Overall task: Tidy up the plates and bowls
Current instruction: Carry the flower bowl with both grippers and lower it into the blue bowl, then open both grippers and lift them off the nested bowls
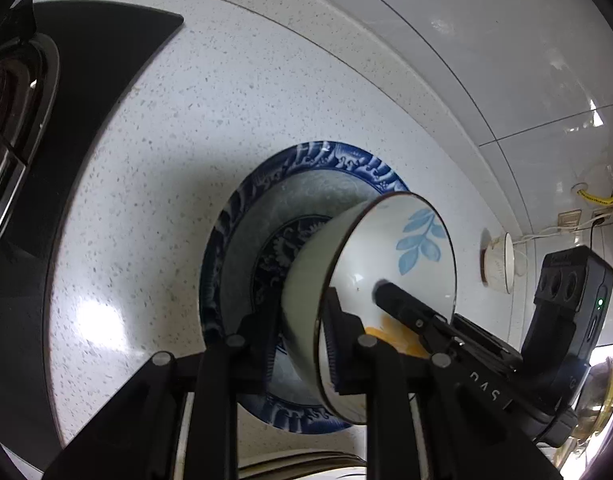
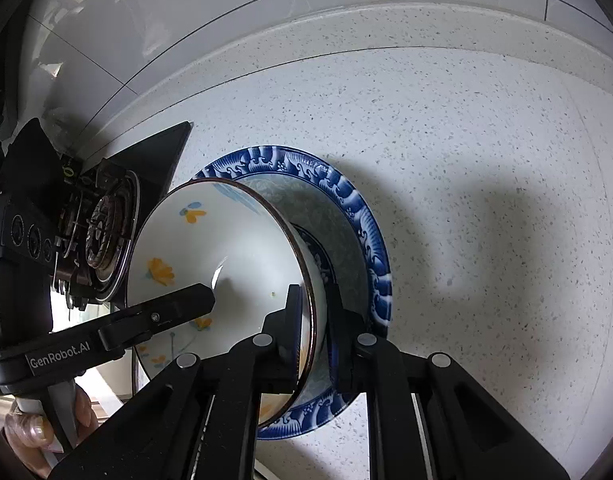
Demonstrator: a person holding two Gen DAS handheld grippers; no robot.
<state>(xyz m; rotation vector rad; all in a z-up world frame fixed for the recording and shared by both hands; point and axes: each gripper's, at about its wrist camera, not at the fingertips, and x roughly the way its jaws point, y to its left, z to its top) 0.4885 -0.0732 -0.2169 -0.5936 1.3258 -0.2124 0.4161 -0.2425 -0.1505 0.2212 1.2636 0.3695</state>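
Closest to each camera, both grippers had the same white bowl (image 1: 370,276) pinched by its rim, one on either side. The left gripper (image 1: 302,344) was nearly closed, with one black finger outside the wall and the other inside, pads pressed on the dark rim edge. The right gripper (image 2: 312,336) was clamped about as tight as it gets on the opposite rim, same deal, one pad in and one pad out. In the left wrist view the right gripper's finger poked into the bowl near the blue leaf print, and in the right wrist view the left one reached in by the orange flowers, with a bit of the person's hand (image 2: 34,432) showing at the bottom left corner. The bowl sat tilted over a blue and white patterned plate (image 1: 338,160), right above its dark centre; whether its foot touched the plate couldn't be told. The plate lay flat on the speckled white countertop (image 2: 466,160). Farther left was a black stovetop (image 1: 106,64) with a burner (image 2: 106,232), farther right a small white cup (image 1: 500,262), and behind it all the glossy tiled wall (image 1: 506,40).
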